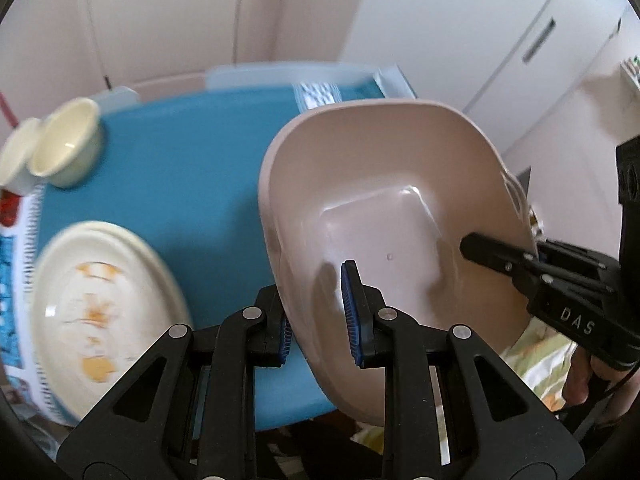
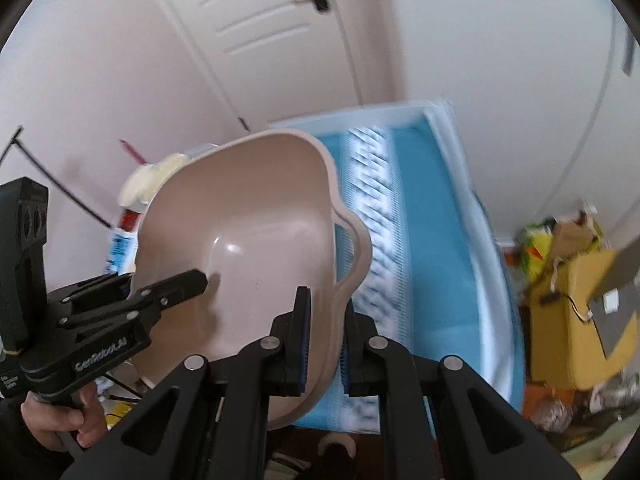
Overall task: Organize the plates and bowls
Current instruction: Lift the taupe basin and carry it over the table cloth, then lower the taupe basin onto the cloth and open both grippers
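Observation:
A large beige plastic basin (image 1: 384, 200) hangs tilted in the air above the blue table mat (image 1: 180, 184). My left gripper (image 1: 320, 312) is shut on its near rim, one pad inside and one outside. My right gripper (image 2: 322, 340) is shut on the opposite rim of the basin (image 2: 248, 240), near its handle. Each gripper shows in the other's view: the right gripper (image 1: 472, 246) and the left gripper (image 2: 196, 278). A stack of cream plates with orange flowers (image 1: 100, 312) lies at the left. Two small cream bowls (image 1: 68, 148) stand at the far left.
The table has a white and blue patterned cloth edge (image 2: 376, 200). A white door (image 2: 256, 20) and wall stand behind it. A yellow box and clutter (image 2: 576, 312) sit on the floor to the right. A white cabinet (image 1: 500, 40) stands at the right.

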`<state>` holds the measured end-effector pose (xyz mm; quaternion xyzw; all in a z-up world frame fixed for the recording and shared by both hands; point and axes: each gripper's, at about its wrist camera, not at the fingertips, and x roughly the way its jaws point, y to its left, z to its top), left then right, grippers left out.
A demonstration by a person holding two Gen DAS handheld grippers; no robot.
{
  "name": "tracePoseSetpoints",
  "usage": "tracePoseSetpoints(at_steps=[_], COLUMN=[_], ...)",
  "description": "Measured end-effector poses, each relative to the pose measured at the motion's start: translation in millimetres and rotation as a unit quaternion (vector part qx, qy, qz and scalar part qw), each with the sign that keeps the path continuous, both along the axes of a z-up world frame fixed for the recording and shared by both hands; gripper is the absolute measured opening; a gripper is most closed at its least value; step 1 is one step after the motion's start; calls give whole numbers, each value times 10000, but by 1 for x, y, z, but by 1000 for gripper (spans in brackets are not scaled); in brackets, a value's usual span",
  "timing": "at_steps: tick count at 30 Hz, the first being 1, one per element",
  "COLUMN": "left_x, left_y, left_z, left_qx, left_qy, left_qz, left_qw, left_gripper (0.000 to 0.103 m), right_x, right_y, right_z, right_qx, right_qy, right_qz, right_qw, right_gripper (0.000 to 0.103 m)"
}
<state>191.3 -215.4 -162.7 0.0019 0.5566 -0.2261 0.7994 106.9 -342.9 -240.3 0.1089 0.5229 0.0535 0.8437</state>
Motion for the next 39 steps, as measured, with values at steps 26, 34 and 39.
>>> tracePoseSetpoints(at_steps=[26,34,39], left_x=[10,11,10], left_y=[-48,-56,-55], left_z=[-84,-99,-103], left_qx=[591,728,665], left_qy=[69,167,179], left_qz=[-272,-393,-405], left_qw=[9979,9964,9968], left_gripper=[22,23,28], right_x=[11,10,8], right_y=[-46,-41,-49], right_z=[-75,-75,-72], right_qx=[-19,-34,132], right_qy=[427,260,228], right_qz=[-110,66,-89], right_qw=[9990,9996,9996], right_gripper=[12,53,54])
